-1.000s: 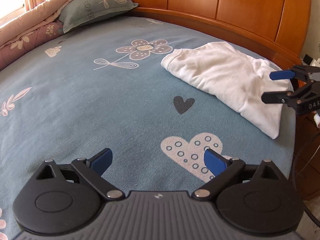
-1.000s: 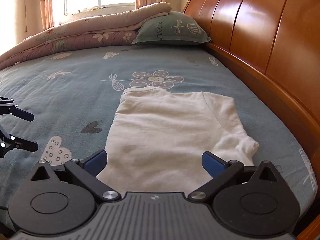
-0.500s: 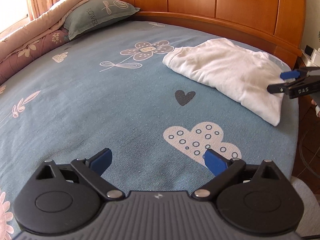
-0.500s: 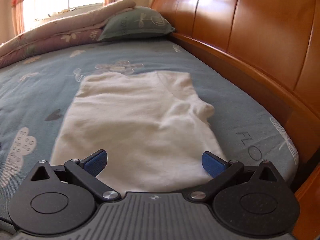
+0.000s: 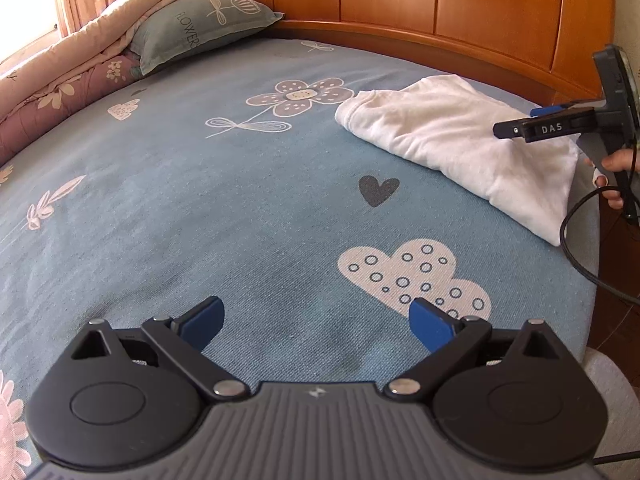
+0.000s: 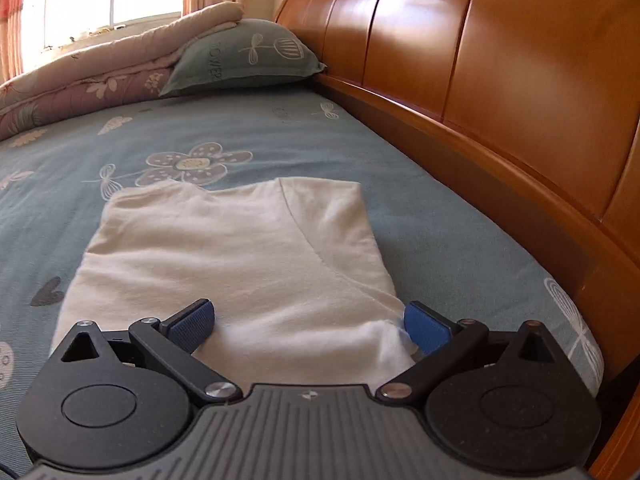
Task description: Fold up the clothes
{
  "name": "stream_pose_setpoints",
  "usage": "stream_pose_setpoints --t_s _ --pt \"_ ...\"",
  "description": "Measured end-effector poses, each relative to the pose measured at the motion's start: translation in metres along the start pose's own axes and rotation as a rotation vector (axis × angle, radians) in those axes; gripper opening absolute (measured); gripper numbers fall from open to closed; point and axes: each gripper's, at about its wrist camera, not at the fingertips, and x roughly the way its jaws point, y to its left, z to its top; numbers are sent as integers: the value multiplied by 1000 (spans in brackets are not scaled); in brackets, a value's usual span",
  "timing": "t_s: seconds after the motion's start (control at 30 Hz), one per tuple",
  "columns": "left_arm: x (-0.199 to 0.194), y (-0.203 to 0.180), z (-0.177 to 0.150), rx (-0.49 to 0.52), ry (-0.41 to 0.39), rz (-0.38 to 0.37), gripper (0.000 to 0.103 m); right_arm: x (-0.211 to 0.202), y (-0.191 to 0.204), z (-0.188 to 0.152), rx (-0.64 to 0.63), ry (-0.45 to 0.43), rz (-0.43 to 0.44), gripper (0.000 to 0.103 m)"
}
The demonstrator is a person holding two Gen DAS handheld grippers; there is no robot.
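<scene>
A folded white T-shirt (image 5: 452, 136) lies on the blue patterned bed sheet (image 5: 200, 200), close to the wooden headboard. My left gripper (image 5: 316, 320) hovers open over bare sheet, well short of the shirt, with nothing between its fingers. In the right wrist view the same T-shirt (image 6: 240, 256) fills the middle. My right gripper (image 6: 310, 326) stands open over its near end, blue pads spread wide on either side of the cloth. The right gripper (image 5: 520, 122) also shows from the side in the left wrist view, above the shirt's near end, held by a hand (image 5: 616, 168).
A wooden headboard (image 6: 500, 80) runs along the right side of the bed. A green pillow (image 6: 244, 56) and a rolled quilt (image 6: 100, 76) lie at the far end under a window. A black cable (image 5: 576, 248) hangs past the bed edge.
My right gripper has come in low over the shirt's near end, and its view swung back toward the headboard. The left gripper drifted back slightly. Both stayed open.
</scene>
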Motion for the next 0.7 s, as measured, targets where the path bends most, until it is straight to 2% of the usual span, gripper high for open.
stream_pose_setpoints --t_s 0.1,0.23,0.33,0.43,0.53,0.7 --pt "3 6 -2 -3 15 16 99 -14 2 12 44 -47 17 103" --pt "4 8 -2 -21 11 30 99 -13 28 37 -36 -108 75 103" --pt "3 7 -2 -18 6 22 99 20 53 49 -91 -68 62 103" --pt "2 7 -3 4 5 36 99 50 70 53 -98 -14 99 103" --pt "1 12 -3 -2 0 36 99 68 92 57 -156 -4 120 103" --pt "0 19 -3 -30 -6 38 99 90 103 78 -130 54 130 103"
